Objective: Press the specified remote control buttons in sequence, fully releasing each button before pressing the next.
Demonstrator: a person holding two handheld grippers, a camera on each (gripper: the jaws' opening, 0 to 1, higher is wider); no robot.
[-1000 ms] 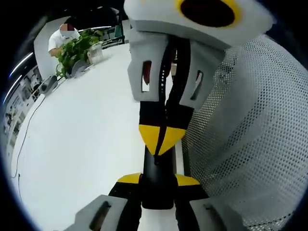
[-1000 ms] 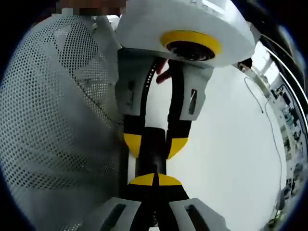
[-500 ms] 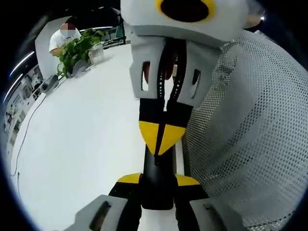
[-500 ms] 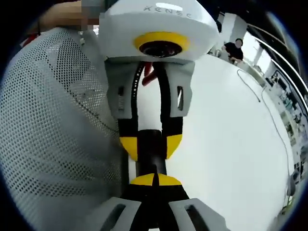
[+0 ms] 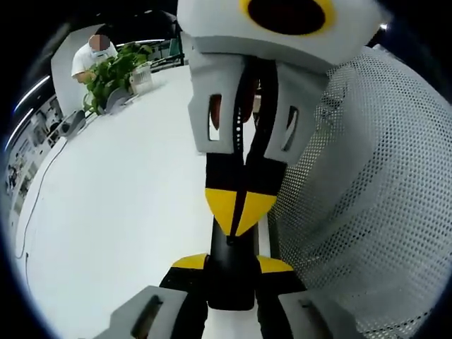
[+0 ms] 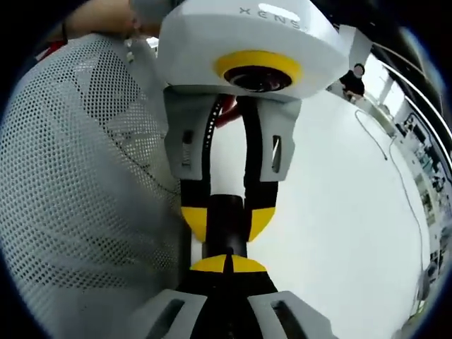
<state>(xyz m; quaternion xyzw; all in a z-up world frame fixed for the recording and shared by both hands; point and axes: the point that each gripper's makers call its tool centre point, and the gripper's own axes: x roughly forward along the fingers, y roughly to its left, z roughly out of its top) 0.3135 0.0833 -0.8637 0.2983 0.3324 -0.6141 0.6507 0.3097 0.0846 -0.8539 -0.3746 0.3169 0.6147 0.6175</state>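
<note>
My left tool [image 5: 232, 265] clamps the slim black remote [image 5: 232, 272] beside the white mesh basket [image 5: 367, 212]; my right tool [image 6: 226, 265] presses shut onto it.

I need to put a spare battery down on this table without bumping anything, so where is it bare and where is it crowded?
Left gripper view: bare white table runs from the remote out to the plant at the far edge. Right gripper view: bare table beyond the remote, up to a thin cable. It is crowded where both grippers hold the remote against the white mesh clothing.

white perforated mesh [image 5: 367, 198], white table [image 5: 120, 198], yellow-tipped claw [image 5: 233, 263].
</note>
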